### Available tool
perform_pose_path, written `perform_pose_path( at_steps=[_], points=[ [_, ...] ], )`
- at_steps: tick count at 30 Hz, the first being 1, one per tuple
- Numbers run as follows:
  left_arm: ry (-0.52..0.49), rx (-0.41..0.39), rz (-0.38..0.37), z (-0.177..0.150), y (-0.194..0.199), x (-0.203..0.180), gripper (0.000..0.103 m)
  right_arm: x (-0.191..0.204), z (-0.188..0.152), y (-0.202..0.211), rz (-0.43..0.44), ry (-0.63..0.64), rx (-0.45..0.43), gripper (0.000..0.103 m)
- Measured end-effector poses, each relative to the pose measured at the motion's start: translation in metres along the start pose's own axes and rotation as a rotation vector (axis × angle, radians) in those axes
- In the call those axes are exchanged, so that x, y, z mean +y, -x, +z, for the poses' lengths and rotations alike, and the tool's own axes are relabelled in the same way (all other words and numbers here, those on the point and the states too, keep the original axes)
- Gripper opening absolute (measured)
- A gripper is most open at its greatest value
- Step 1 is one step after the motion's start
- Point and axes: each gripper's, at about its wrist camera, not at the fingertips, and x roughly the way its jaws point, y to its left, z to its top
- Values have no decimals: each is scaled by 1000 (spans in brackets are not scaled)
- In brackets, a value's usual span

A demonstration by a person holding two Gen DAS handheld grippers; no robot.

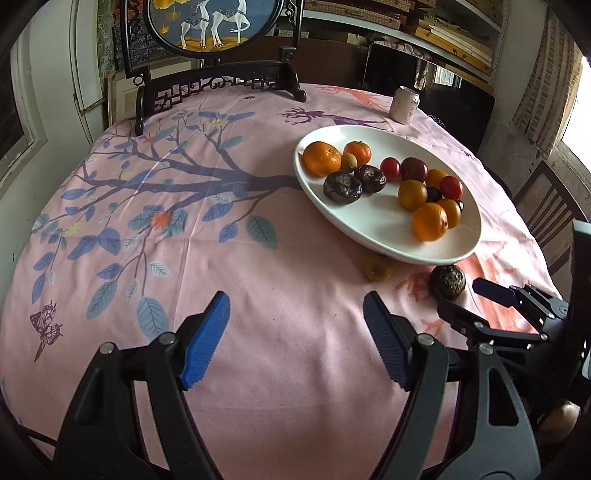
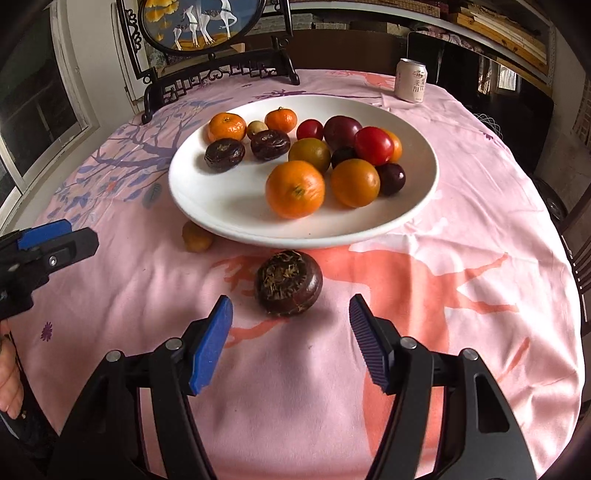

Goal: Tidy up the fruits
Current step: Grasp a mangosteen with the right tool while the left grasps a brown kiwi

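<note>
A white plate [image 2: 207,199] holds several fruits: oranges, red tomatoes, dark plums and two brown water chestnuts; it also shows in the left wrist view [image 1: 369,225]. A brown water chestnut [image 2: 289,283] lies on the cloth just in front of the plate, also seen from the left [image 1: 447,282]. A small yellow fruit [image 2: 197,237] lies by the plate's near-left rim, also in the left wrist view [image 1: 376,269]. My right gripper [image 2: 290,347] is open, just short of the water chestnut. My left gripper [image 1: 295,341] is open and empty over bare cloth.
A pink patterned cloth [image 2: 480,221] covers the round table. A drink can [image 2: 411,80] stands at the far right edge. A framed deer picture on a dark stand [image 2: 207,33] stands at the back. A wooden chair [image 1: 546,206] is at the right.
</note>
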Motion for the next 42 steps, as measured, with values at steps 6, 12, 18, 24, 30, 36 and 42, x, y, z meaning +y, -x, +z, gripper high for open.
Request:
perform_pose_path(
  at_steps=[6,12,18,24,30,36,42],
  points=[
    [-11,20,-23,-2,-7,-7,77,2,8,-13,-33,17,20,66],
    [-40,46,-61,-1,-19,-27,77,2,4,-3,-27,30,7,41],
    [-93,65,-84,6,-42,-53,77,-8,-13,32,16,-5,-38,41],
    [-123,76,-55,14,-64,-67,67,-26,-30,54,53,-69,-57,41],
    [-114,84,-44,18,-77,-65,36,-32,-33,64,53,-95,-76,41],
    [-105,42,-98,10,-52,-59,26,-20,-34,72,52,-72,-88,41],
    [-84,-24,-165,1,-7,-48,26,-10,-32,76,51,-59,-98,41]
  ],
)
